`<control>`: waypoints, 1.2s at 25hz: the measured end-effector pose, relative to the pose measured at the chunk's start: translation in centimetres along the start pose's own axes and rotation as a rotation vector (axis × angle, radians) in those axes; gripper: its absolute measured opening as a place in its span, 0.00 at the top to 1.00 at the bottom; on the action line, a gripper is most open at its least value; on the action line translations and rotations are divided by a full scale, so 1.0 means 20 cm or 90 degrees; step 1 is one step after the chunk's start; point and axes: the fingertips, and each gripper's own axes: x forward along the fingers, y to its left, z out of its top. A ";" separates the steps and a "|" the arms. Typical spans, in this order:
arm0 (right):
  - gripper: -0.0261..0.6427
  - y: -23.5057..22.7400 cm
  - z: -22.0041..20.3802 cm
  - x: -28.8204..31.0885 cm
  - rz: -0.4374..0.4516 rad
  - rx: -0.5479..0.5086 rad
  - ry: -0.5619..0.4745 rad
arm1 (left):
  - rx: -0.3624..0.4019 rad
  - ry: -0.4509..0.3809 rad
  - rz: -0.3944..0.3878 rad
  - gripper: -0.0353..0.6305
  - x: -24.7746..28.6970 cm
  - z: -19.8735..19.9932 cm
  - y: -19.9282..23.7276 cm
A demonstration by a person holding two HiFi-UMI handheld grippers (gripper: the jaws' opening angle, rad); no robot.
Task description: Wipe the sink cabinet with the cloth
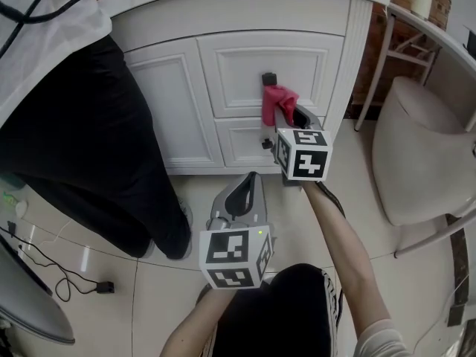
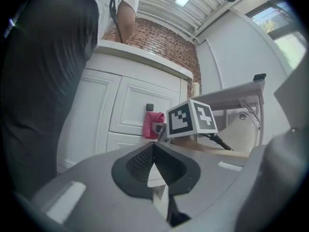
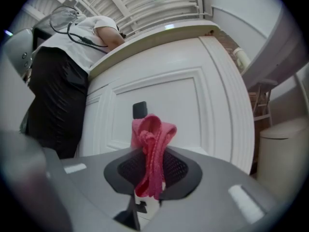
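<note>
The white sink cabinet (image 1: 230,73) fills the upper middle of the head view, with a dark square knob (image 1: 268,79) on its upper drawer. My right gripper (image 1: 285,113) is shut on a pink cloth (image 1: 277,101), held bunched against the drawer front just below the knob. In the right gripper view the cloth (image 3: 152,151) sticks up between the closed jaws under the knob (image 3: 139,109). My left gripper (image 1: 247,187) hangs lower, away from the cabinet, shut with nothing in it. The left gripper view shows the cloth (image 2: 151,125) and the cabinet (image 2: 125,110) ahead.
A person in black trousers (image 1: 82,147) stands at the cabinet's left. A white lidded bin (image 1: 420,151) and a metal rack leg (image 1: 375,65) stand to the right. A cable and plug (image 1: 104,286) lie on the tiled floor at lower left.
</note>
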 end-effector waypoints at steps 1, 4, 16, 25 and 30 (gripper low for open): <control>0.86 -0.06 -0.01 -0.03 -0.018 0.002 0.001 | 0.004 0.001 0.000 0.93 0.00 0.00 -0.01; 0.86 -0.25 -0.01 -0.10 -0.076 0.015 0.000 | 0.017 0.005 0.003 0.93 -0.01 0.00 -0.01; 0.87 -0.57 -0.05 -0.27 -0.180 -0.010 0.021 | 0.008 -0.001 0.010 0.93 -0.03 0.02 -0.01; 0.87 0.33 -0.18 -0.08 0.096 0.035 0.023 | -0.006 -0.036 -0.017 0.93 -0.07 0.11 -0.01; 0.87 0.59 -0.30 0.10 0.156 0.055 0.044 | -0.075 -0.045 0.021 0.93 -0.09 0.12 0.15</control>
